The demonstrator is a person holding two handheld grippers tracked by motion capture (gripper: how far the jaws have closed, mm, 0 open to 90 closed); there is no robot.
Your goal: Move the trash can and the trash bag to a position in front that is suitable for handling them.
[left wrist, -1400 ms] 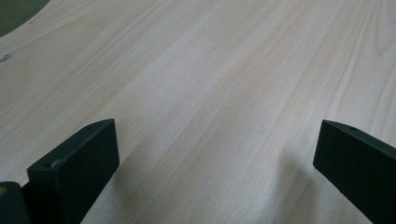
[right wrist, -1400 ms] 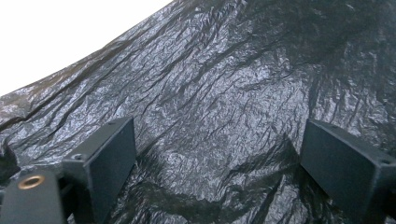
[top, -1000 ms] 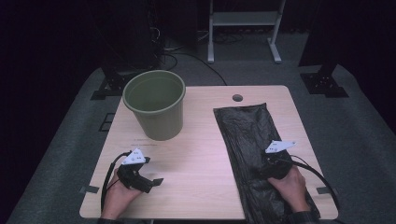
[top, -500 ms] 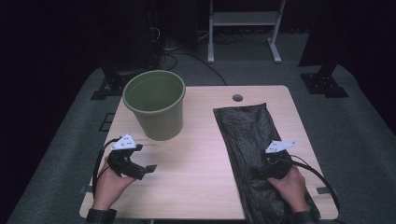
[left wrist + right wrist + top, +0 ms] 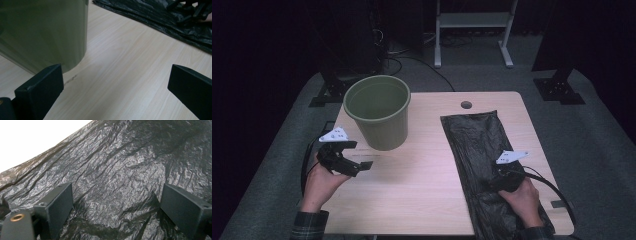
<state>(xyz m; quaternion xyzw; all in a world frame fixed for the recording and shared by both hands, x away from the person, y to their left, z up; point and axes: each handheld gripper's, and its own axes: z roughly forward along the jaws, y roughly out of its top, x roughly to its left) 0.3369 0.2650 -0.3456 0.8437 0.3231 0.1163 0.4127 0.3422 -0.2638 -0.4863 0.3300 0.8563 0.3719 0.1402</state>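
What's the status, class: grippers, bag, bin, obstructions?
Left gripper open beside bin. Right gripper open over flat black bag. Nothing between.

- A light wooden table fills the frame's centre;
- a green bucket stands upper left;
- a black plastic bag lies flat at right.

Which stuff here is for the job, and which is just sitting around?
For the job:
black bag
green bin
left gripper, jaws open
right gripper, jaws open over the bag

Just around:
white stand
floor cables
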